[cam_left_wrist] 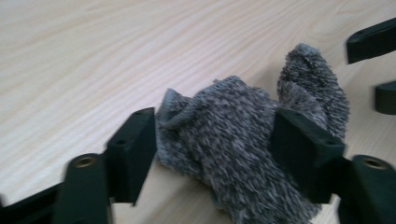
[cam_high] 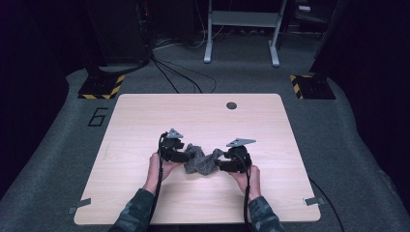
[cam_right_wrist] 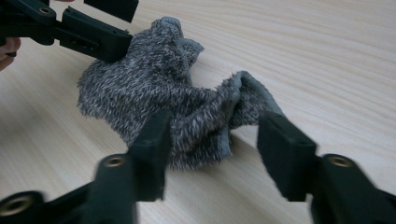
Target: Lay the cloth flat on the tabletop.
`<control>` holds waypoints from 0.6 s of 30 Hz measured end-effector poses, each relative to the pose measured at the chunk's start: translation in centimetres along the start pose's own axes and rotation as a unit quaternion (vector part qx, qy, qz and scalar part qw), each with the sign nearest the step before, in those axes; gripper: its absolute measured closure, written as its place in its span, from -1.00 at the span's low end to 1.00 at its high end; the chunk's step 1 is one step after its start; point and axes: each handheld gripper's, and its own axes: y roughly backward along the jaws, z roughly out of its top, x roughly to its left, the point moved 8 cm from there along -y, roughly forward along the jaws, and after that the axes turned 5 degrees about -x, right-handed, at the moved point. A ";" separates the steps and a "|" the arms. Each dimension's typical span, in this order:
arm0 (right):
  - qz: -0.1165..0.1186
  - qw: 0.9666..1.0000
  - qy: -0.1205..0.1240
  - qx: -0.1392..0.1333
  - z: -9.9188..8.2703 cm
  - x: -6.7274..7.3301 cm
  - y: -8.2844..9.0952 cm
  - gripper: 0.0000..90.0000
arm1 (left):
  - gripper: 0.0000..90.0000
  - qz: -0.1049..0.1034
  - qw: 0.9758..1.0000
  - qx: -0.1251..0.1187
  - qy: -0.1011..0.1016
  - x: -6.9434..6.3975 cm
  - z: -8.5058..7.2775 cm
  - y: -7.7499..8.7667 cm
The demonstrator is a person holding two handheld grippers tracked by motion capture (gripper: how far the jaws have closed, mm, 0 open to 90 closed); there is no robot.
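Grey fuzzy cloth (cam_high: 199, 161) lies bunched on the table (cam_high: 145, 111), just below centre, w/ both grippers at it. Left gripper (cam_high: 183, 157) at the cloth's 9 o'clock: jaws part-open, astride one end, fabric between them; in the left gripper view (cam_left_wrist: 219, 154) the pads brush it but no firm pinch. Right gripper (cam_high: 218, 164) at 3 o'clock: jaws half-wide around a raised fold (cam_right_wrist: 243, 100), pads (cam_right_wrist: 154, 140) not yet pressing. Cloth looks light, soft, limp & non-slip; likely to sag, so best gripped at opposite edges or hems, not mid-bunch.
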 end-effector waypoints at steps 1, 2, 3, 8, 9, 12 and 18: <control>-0.001 1.000 -0.001 0.006 0.0 0.1 -0.4 0.11 | -0.08 -0.006 1.000 0.002 -0.004 -0.1 -0.1 0.0; 0.001 1.000 -0.003 0.010 -0.1 0.1 -0.8 0.22 | 0.04 -0.009 1.000 0.004 -0.006 -0.2 -0.2 -0.1; 0.005 1.000 0.000 0.012 -0.1 0.1 -1.1 0.29 | 0.16 -0.015 1.000 0.005 -0.002 -0.4 -0.4 -0.2; -0.001 1.000 -0.006 0.027 -0.6 -0.1 -2.1 0.72 | 0.60 -0.024 1.000 0.012 -0.014 -0.8 -1.0 -0.6; -0.005 0.999 -0.014 0.032 -0.7 0.0 -2.1 0.80 | 0.66 -0.023 1.000 0.009 -0.014 -0.9 -1.1 -0.6; -0.010 1.000 -0.004 0.023 -0.6 -0.3 -2.1 0.92 | 0.79 -0.021 1.000 0.003 -0.013 -0.9 -1.1 -0.4; -0.025 1.000 0.002 0.013 -0.4 -0.5 -1.1 0.95 | 0.87 -0.013 1.000 -0.006 -0.017 -0.5 -1.1 0.3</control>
